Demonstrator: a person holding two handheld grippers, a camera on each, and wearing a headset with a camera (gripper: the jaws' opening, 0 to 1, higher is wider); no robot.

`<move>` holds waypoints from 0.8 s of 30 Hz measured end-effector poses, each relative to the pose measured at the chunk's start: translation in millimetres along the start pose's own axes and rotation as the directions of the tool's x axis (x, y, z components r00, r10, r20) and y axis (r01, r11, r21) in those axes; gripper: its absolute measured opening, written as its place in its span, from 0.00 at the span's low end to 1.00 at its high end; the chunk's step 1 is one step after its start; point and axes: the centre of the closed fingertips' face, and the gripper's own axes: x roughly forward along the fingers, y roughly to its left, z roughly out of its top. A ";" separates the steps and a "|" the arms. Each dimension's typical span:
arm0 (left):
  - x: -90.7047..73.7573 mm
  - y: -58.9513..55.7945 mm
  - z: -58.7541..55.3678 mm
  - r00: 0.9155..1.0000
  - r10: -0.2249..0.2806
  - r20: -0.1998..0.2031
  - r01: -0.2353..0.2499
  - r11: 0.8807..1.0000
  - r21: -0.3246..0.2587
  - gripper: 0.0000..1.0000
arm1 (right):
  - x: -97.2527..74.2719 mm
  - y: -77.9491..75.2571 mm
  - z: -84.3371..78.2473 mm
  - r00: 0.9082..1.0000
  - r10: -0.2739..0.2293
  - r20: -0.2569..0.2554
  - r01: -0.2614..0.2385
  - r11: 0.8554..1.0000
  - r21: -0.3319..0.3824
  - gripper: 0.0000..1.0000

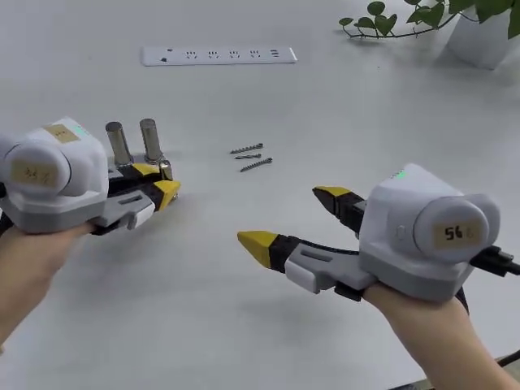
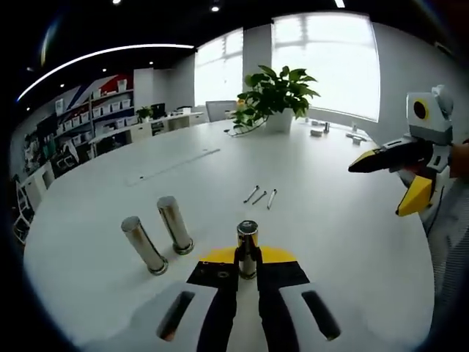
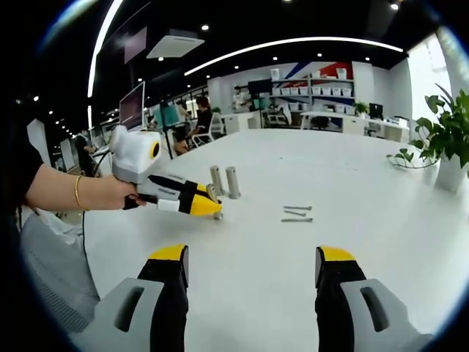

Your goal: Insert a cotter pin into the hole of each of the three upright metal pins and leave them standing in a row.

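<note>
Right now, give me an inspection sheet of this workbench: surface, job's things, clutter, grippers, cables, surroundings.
Surface: white table, no marks seen.
Job's things: third metal pin upright in left gripper; two free metal pins upright beside it; three cotter pins lying loose, none inserted.
Clutter: power strip; potted plant.
Grippers: left gripper shut on third metal pin; right gripper open, empty.
Cables: black cable behind right gripper.
Surroundings: office shelving, windows.

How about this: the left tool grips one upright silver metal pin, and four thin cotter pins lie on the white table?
Three thin cotter pins, not four, as the head view shows. The rest is right.
</note>
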 end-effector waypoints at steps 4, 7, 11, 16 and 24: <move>-0.7 -14.3 -4.0 0.999 -0.036 -0.016 0.037 0.999 0.030 0.05 | -0.2 0.0 -0.1 1.000 0.000 0.000 0.000 1.000 0.001 0.67; 0.3 -21.5 -7.8 0.998 -0.056 -0.025 0.058 0.997 0.048 0.05 | -0.2 -0.2 -0.4 1.000 0.000 -0.001 0.000 1.000 0.002 0.67; 1.7 -27.9 -8.9 0.996 -0.081 -0.021 0.082 0.996 0.042 0.05 | -0.3 0.3 -0.1 1.000 0.002 0.000 -0.002 1.000 0.001 0.67; 2.4 -30.1 -7.6 0.995 -0.093 -0.018 0.094 0.994 0.059 0.06 | -0.6 0.0 -0.3 1.000 0.002 -0.001 -0.002 1.000 0.003 0.67; 2.2 -29.2 -7.2 0.996 -0.089 -0.015 0.090 0.995 0.051 0.06 | -0.6 0.8 -1.8 1.000 0.010 -0.007 -0.009 1.000 0.015 0.65</move>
